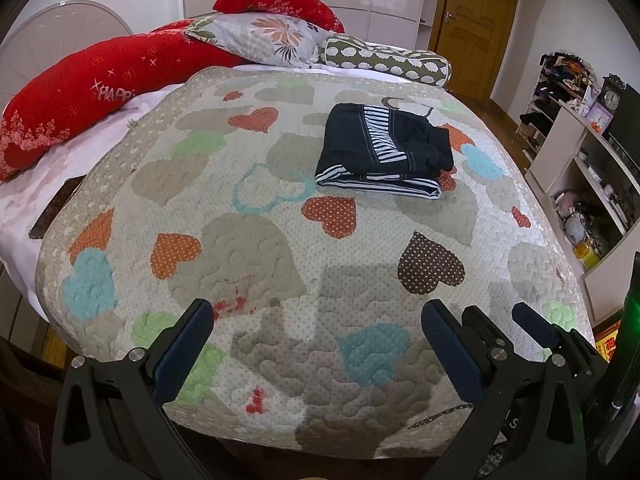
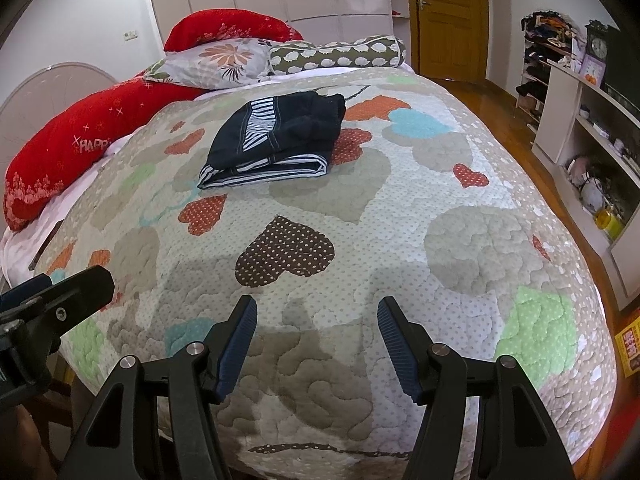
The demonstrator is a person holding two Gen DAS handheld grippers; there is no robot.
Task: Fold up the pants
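Dark navy pants [image 1: 384,148] with a striped lining lie folded in a compact bundle on the heart-patterned quilt [image 1: 260,248], beyond the middle of the bed. They also show in the right wrist view [image 2: 276,140]. My left gripper [image 1: 316,320] is open and empty, held over the near edge of the quilt, well short of the pants. My right gripper [image 2: 316,316] is open and empty, also over the near edge. In the left wrist view one finger of the right gripper [image 1: 534,322] shows at the lower right.
Red pillows [image 1: 80,96], a floral pillow [image 1: 264,38] and a dotted bolster [image 1: 388,62] lie at the head of the bed. A white shelf unit [image 2: 592,140] with clutter stands along the right wall. A wooden door [image 2: 448,16] is at the back.
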